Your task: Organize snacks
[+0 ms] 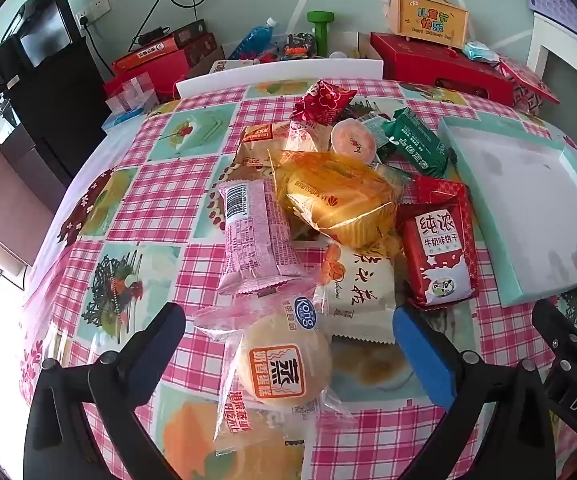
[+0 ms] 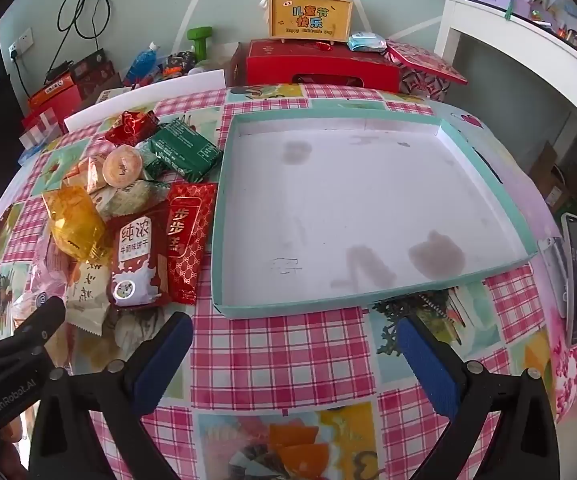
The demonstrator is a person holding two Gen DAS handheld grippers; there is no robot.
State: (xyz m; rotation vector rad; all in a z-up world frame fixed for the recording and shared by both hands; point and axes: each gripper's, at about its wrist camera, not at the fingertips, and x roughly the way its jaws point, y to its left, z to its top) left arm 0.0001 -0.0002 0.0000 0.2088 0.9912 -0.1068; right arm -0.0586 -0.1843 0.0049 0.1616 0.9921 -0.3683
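With both the left gripper (image 1: pixel 288 344) and right gripper (image 2: pixel 294 344) spread wide and empty, closing on the steamed-cake packet (image 1: pixel 276 372) risks snagging the overlapping wrappers (slippery film) and dragging the snack pile (image 1: pixel 340 200) away from the empty tray (image 2: pixel 484 184).

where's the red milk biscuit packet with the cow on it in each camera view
Left wrist: red milk biscuit packet lies right of centre, beside the teal tray.
Right wrist: the packet lies left of centre, in the snack pile.
Shared landmark: the teal tray, empty, to the packet's right in both.

glossy plastic snack wrappers (image 1: pixel 340 196), matt, perhaps cardboard tray (image 2: pixel 368 208)
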